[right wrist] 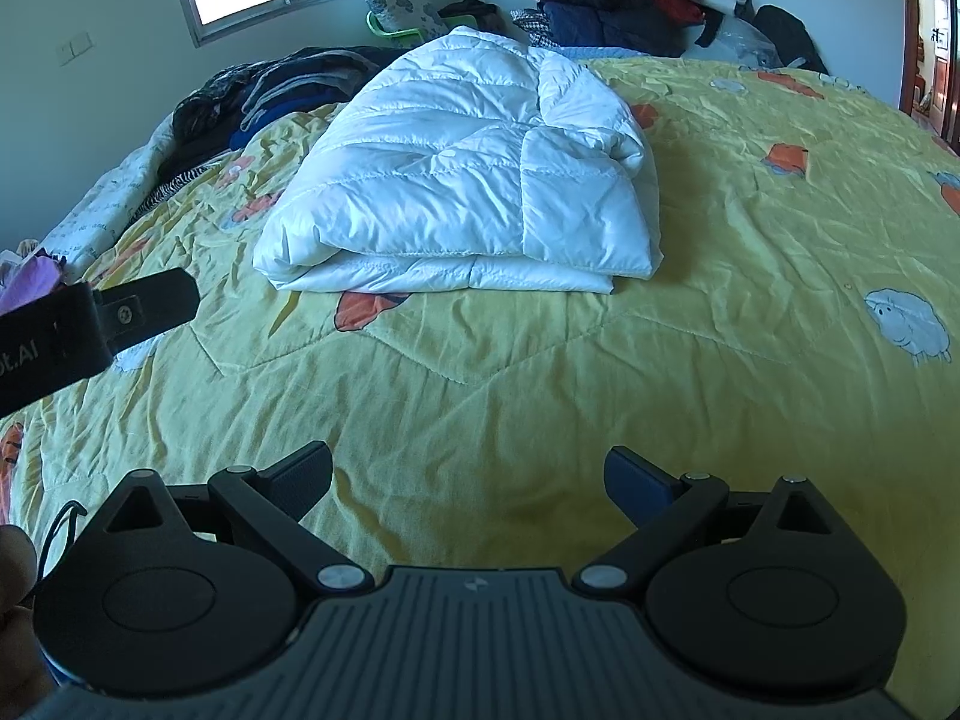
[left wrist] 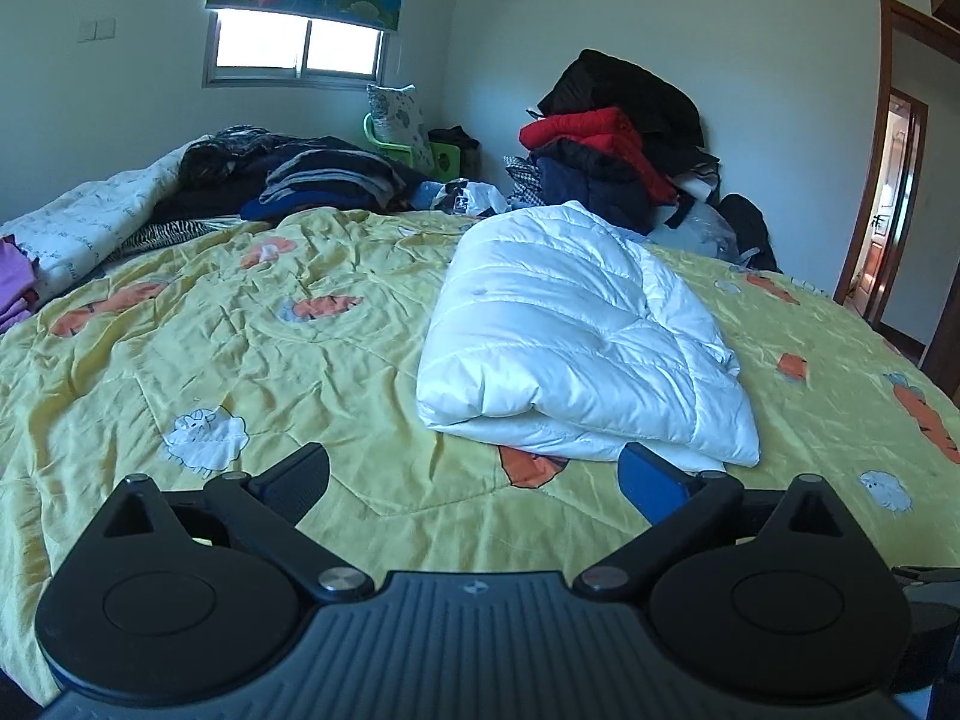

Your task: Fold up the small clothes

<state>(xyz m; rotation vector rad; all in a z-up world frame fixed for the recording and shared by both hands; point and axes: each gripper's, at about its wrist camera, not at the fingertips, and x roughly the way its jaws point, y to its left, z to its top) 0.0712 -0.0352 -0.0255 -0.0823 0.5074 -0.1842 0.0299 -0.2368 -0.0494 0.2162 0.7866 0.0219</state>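
Jacket [left wrist: 576,330] lies folded on the yellow quilt [left wrist: 240,330], white and puffy, its near edge stacked in layers. We see both grippers clear of it. Left gripper [left wrist: 474,480] has its jaws spread as wide as they go, nothing between them; its blue right finger [left wrist: 651,483] sits just short of the jacket's near hem. Right gripper [right wrist: 468,480] hangs over bare quilt, well back from the jacket, jaws also wide and empty

We judge the fold done or close to it, so the risks are about undoing it:
- the padded fill is springy; with nothing pressing it, the top layer may puff up and slide off the lower one
- the blue finger is close enough that a small forward drift could catch the hem and drag the stack open
- the shell looks slick, so a pinch on one layer only would likely peel that layer away, not move the bundle
- the quilt is wrinkled and soft; a low finger could snag it and tug the jacket along

Dark clothes [left wrist: 336,180] wait near the far edge, and reaching over the jacket for them could brush it
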